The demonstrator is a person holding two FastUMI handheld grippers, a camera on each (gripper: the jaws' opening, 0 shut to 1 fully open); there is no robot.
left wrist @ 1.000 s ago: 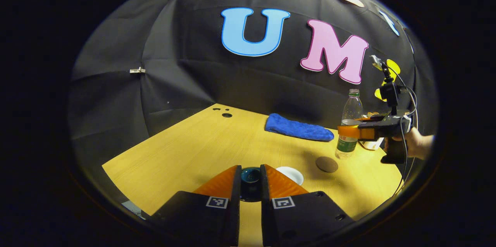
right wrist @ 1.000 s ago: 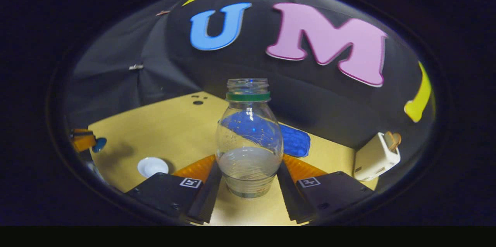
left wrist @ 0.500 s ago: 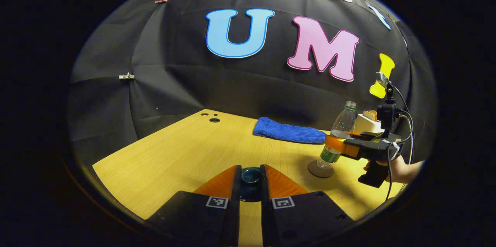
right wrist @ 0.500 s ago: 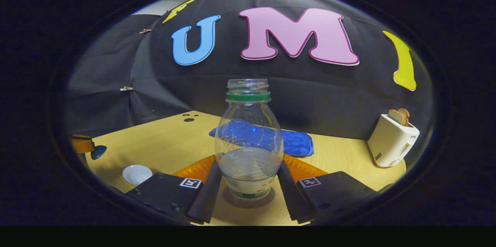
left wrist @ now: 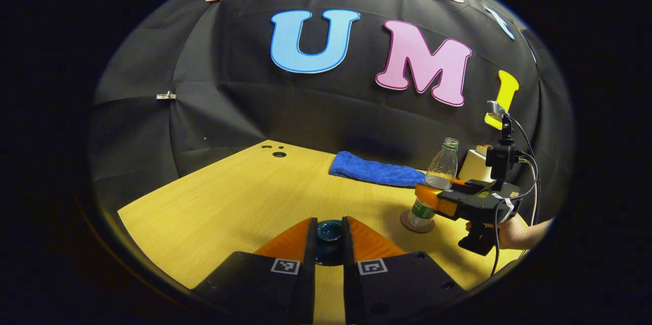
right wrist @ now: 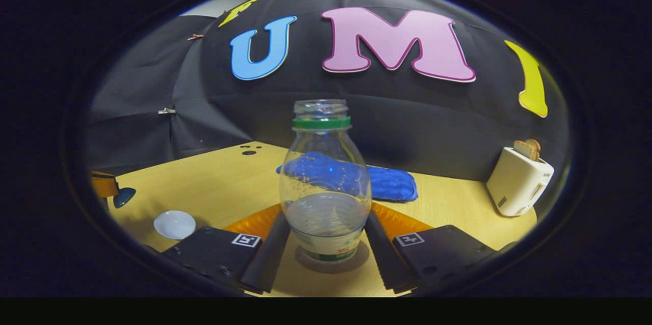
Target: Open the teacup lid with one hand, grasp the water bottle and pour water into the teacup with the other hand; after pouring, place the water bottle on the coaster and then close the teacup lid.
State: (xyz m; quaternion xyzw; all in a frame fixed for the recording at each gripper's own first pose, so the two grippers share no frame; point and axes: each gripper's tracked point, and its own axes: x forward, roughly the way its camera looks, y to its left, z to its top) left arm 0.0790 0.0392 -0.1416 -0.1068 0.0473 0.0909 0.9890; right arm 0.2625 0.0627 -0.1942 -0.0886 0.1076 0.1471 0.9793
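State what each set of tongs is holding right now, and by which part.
The left tongs grip the teacup lid by its knob. The right tongs clamp the water bottle around its lower body, above the label.

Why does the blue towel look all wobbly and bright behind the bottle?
In the right gripper view, the clear curved bottle bends the light like a lens, so the towel looks warped and speckled through it. In the left gripper view, the towel looks smooth, with nothing in front.

Uncapped bottle (right wrist: 325, 182) upright on coaster (right wrist: 332, 264); white teacup (right wrist: 174, 224) open.
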